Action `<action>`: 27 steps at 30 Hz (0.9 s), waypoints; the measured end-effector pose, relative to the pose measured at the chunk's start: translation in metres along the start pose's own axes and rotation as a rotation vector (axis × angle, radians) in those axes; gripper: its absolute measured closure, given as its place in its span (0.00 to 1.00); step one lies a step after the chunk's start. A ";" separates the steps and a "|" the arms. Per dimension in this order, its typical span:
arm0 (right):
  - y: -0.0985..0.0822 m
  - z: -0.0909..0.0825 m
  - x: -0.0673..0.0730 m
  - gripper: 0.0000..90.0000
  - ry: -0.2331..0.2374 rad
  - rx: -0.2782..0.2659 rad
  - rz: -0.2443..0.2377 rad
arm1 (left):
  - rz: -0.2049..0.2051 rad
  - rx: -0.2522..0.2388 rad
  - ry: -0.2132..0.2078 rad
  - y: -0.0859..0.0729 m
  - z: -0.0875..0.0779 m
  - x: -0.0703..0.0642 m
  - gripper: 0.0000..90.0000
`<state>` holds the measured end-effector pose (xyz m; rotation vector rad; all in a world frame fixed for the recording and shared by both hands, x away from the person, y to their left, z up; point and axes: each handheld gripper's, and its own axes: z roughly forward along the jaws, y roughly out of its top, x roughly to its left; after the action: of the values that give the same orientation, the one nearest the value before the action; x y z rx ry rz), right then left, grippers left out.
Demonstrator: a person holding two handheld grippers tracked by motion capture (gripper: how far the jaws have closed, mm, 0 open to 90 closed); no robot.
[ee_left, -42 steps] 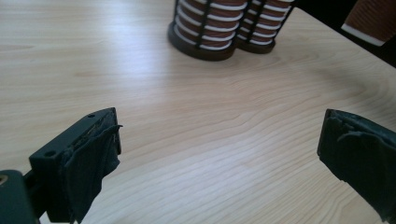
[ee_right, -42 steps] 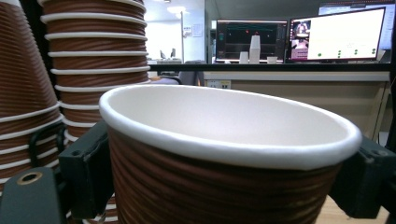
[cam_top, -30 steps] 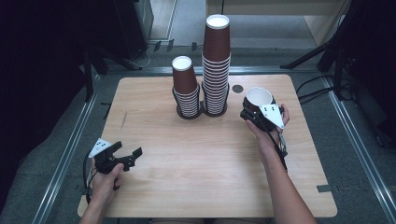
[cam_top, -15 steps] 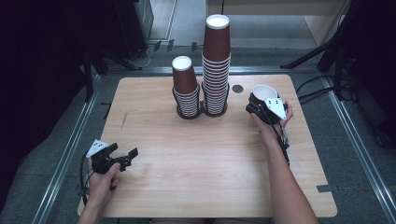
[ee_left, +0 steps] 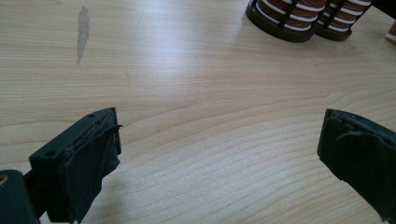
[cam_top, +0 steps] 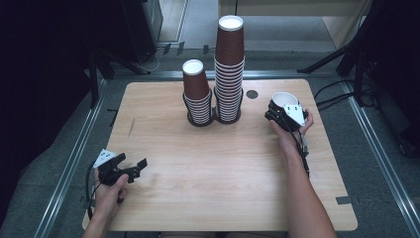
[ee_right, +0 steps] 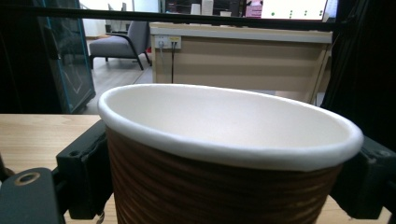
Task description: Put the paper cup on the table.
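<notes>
My right gripper (cam_top: 280,112) is clamped on a brown ribbed paper cup (cam_top: 284,99), one jaw pressed against each side of its wall just under the rolled white rim; in the right gripper view the cup (ee_right: 224,154) sits squarely between my two black jaws with its mouth open upward. Its long axis runs close to upright, with a slight lean, and the white inside faces up. I can read no brand, label or writing on the cup. Taking the tall stack of cups (cam_top: 229,69) as my landmark, the held cup is to the right of it, well apart from it, near the table's (cam_top: 213,163) right edge, and a small dark round mark (cam_top: 252,94) on the wood lies between the two. The shorter stack of cups (cam_top: 197,94) stands just beside the tall one on its left, both upside down in black ring holders. My left gripper (cam_top: 130,170) is far off from the tall stack, toward the near left corner, held low over the wood; its jaws stand wide apart with nothing but bare tabletop (ee_left: 210,107) between them
</notes>
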<state>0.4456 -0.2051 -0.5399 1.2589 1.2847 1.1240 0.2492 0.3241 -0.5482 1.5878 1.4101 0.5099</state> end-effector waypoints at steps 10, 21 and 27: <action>-0.001 -0.002 0.003 0.11 0.000 0.000 -0.037 | 0.001 -0.001 -0.009 -0.001 0.001 -0.001 0.00; -0.004 -0.006 0.003 0.07 0.017 0.003 -0.036 | 0.001 -0.001 -0.015 -0.002 0.001 -0.001 0.00; -0.003 -0.008 0.002 0.02 0.041 0.033 -0.024 | 0.001 0.000 -0.014 -0.002 0.002 -0.001 0.00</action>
<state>0.4378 -0.2026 -0.5422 1.2471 1.3507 1.1211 0.2494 0.3222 -0.5502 1.5890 1.3986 0.4981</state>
